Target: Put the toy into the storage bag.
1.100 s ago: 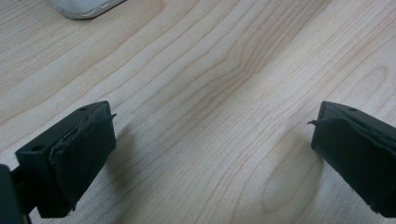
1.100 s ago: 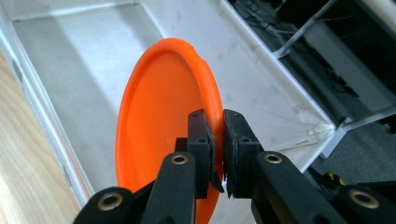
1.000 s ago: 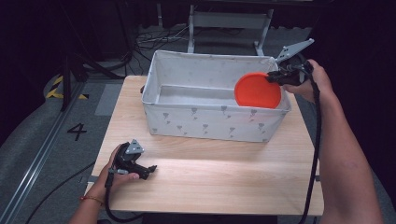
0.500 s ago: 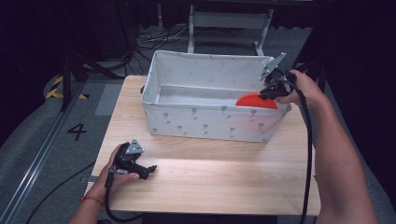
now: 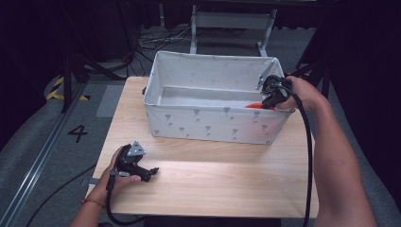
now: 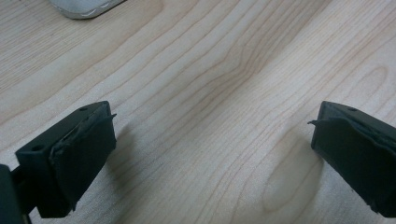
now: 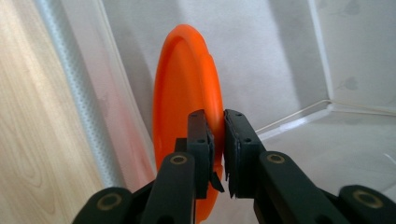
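An orange plate [image 7: 187, 98] stands on edge inside the white fabric box [image 5: 213, 125], close to its right front wall; a sliver of the plate [image 5: 257, 105] shows over the rim. My right gripper [image 7: 215, 135] is shut on the plate's rim, and it sits at the box's right end [image 5: 269, 94]. My left gripper [image 5: 144, 171] rests on the wooden table [image 5: 213, 184] at the front left. Its jaws stand wide open over bare wood [image 6: 210, 135] with nothing between them.
The box takes up the back half of the table. A corner of the box [image 6: 84, 7] shows at the top of the left gripper view. Cables, a metal stand [image 5: 231, 21] and a floor marking "4" [image 5: 78, 133] lie beyond the table.
My right gripper has lowered the orange plate from above the box's right rim down inside the box. The left gripper has stayed put.
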`<state>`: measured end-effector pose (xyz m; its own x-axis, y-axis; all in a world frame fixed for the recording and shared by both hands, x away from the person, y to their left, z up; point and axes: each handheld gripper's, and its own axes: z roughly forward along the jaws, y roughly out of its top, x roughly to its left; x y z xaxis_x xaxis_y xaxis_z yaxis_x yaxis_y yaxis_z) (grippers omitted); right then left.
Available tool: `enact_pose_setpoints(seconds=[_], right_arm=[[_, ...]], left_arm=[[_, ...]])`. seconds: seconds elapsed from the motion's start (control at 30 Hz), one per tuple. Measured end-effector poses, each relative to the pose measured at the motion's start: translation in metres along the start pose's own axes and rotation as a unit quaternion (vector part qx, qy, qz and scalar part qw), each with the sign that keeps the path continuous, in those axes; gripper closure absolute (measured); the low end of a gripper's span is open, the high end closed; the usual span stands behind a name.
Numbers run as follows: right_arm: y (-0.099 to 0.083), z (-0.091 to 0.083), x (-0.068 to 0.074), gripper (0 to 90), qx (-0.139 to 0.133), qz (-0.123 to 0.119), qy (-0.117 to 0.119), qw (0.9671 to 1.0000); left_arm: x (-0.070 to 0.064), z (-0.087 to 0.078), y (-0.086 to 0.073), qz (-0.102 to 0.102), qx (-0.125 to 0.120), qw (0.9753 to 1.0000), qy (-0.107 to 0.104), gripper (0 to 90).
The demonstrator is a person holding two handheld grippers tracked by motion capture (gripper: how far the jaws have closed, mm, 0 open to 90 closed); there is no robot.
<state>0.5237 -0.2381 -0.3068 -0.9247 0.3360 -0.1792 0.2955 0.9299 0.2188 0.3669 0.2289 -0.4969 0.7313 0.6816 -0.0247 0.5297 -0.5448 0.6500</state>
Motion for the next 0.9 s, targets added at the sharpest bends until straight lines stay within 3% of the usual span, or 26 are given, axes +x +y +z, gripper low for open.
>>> enact_pose_setpoints(seconds=[0.13, 0.33, 0.37, 0.43, 0.47, 0.6, 0.77, 0.8, 0.87, 0.9], right_arm=[[-0.004, 0.0, -0.001, 78.9, -0.012, 0.012, 0.006, 0.9998], [-0.008, -0.011, 0.001, 73.6, -0.048, 0.015, -0.016, 0.9986], [-0.01, -0.016, 0.004, 68.4, -0.068, 0.022, -0.03, 0.997], [-0.013, -0.02, 0.008, 67.6, -0.096, 0.033, -0.031, 0.9943], [-0.013, -0.02, 0.008, 67.6, -0.096, 0.033, -0.031, 0.9943], [-0.022, -0.026, 0.013, 58.1, -0.15, 0.061, -0.054, 0.9853], [-0.034, -0.031, 0.023, 45.8, -0.214, 0.102, -0.076, 0.9685], [-0.037, -0.032, 0.026, 42.1, -0.23, 0.112, -0.089, 0.9627], [-0.041, -0.033, 0.029, 39.8, -0.244, 0.122, -0.092, 0.9578], [-0.041, -0.033, 0.029, 39.8, -0.244, 0.122, -0.092, 0.9578]], left_arm=[[0.0, 0.0, 0.0, 0.0, 0.0, 1.0, 0.0, 0.2], [0.0, 0.0, 0.0, 0.0, 0.0, 1.0, 0.0, 0.2], [0.0, 0.0, 0.0, 0.0, 0.0, 1.0, 0.0, 0.2], [0.0, 0.0, 0.0, 0.0, 0.0, 1.0, 0.0, 0.2], [0.0, 0.0, 0.0, 0.0, 0.0, 1.0, 0.0, 0.2], [0.0, 0.0, 0.0, 0.0, 0.0, 1.0, 0.0, 0.2], [0.0, 0.0, 0.0, 0.0, 0.0, 1.0, 0.0, 0.2], [0.0, 0.0, 0.0, 0.0, 0.0, 1.0, 0.0, 0.2], [0.0, 0.0, 0.0, 0.0, 0.0, 1.0, 0.0, 0.2], [0.0, 0.0, 0.0, 0.0, 0.0, 1.0, 0.0, 0.2]])
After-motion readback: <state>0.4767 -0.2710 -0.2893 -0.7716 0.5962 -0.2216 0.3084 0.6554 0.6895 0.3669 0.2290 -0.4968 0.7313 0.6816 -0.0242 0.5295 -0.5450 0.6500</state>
